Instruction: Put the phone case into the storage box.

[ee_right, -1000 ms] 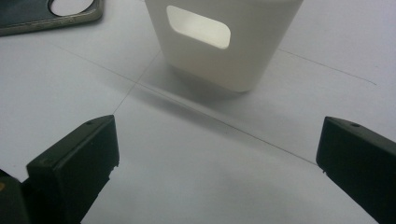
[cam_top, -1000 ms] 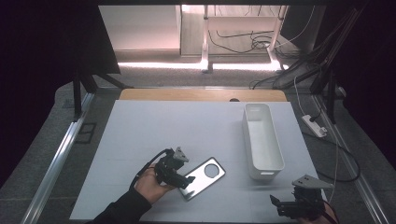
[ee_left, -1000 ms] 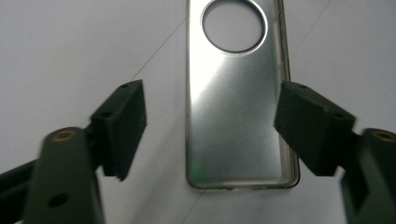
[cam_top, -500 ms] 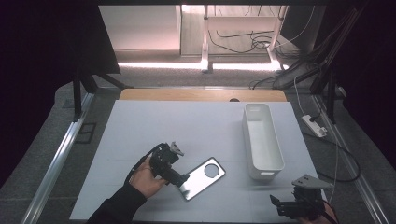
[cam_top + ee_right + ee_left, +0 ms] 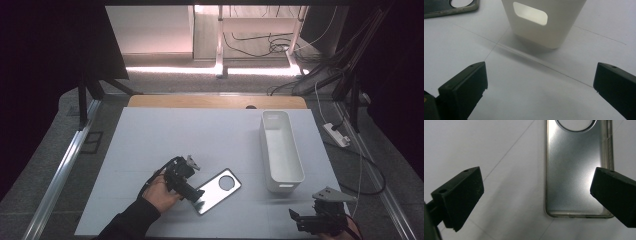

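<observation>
A silvery phone case (image 5: 218, 191) with a round hole lies flat on the white table top. My left gripper (image 5: 193, 196) points down at its near end, held by a hand. In the left gripper view the case (image 5: 579, 170) lies on the table between the jaws, nearer the right one, and the pads of my left gripper (image 5: 536, 195) do not touch it. Those jaws have just been opening and now stand wide apart. My right gripper (image 5: 296, 220) rests open at the table's front right, with nothing between the jaws of the right gripper (image 5: 540, 87).
A long white bin (image 5: 265, 150) stands at the right of the table, and its near end wall (image 5: 544, 32) with a handle cut-out faces my right gripper. The white table top (image 5: 165, 135) has bare room at the back and left. Cables lie on the floor beyond.
My left gripper's jaws have spread and the hand has drawn slightly left off the case's near end. The case lies where it was. The right gripper has not moved.
</observation>
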Demonstrator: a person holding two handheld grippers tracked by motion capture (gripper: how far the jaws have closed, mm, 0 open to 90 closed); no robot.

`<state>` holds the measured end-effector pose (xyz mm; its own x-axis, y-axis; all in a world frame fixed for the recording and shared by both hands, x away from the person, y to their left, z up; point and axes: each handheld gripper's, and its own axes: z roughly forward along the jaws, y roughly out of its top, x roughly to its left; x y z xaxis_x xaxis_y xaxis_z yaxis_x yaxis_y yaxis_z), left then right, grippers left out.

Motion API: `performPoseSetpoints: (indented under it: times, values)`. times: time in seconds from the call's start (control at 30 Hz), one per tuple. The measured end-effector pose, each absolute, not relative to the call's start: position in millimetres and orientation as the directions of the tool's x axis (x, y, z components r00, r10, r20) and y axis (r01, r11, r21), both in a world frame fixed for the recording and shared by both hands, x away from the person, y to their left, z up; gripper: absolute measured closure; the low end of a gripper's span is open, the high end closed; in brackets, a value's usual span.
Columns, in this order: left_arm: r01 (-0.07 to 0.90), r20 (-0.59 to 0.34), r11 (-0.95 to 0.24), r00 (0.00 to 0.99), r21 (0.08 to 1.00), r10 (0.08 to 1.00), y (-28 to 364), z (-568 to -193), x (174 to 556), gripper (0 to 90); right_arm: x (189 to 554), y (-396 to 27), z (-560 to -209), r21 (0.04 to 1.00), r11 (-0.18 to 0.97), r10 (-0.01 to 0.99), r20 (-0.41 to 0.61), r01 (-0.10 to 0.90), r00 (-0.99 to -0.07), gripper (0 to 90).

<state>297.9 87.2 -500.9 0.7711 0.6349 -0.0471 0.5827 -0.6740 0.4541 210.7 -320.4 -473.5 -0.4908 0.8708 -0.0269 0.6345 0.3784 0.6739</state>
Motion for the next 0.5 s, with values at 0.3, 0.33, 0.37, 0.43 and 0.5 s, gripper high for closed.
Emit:
performPoseSetpoints:
  times: [0.3,0.33,0.37,0.43,0.5]
  values:
    - [0.587,-0.042,-0.694,0.775,0.416,0.630,80.1,-518.9,299.9,0.0,210.5,-320.5,-473.3,0.675,0.378,0.871,-0.027,0.633,-0.491,0.0]
    - [0.593,-0.042,-0.695,0.772,0.407,0.634,79.3,-521.2,300.0,0.0,210.5,-320.5,-473.3,0.675,0.378,0.871,-0.027,0.633,-0.491,0.0]
    - [0.593,-0.044,-0.701,0.775,0.397,0.630,78.8,-523.1,300.3,0.0,210.5,-320.5,-473.3,0.675,0.378,0.871,-0.026,0.633,-0.491,0.0]
    - [0.596,-0.062,-0.699,0.777,0.395,0.627,79.3,-524.5,301.2,0.0,210.5,-320.5,-473.3,0.675,0.378,0.871,-0.027,0.633,-0.491,0.0]
    - [0.595,-0.061,-0.700,0.777,0.394,0.626,79.3,-524.3,301.2,0.0,210.4,-320.5,-473.3,0.676,0.378,0.871,-0.026,0.633,-0.491,0.0]
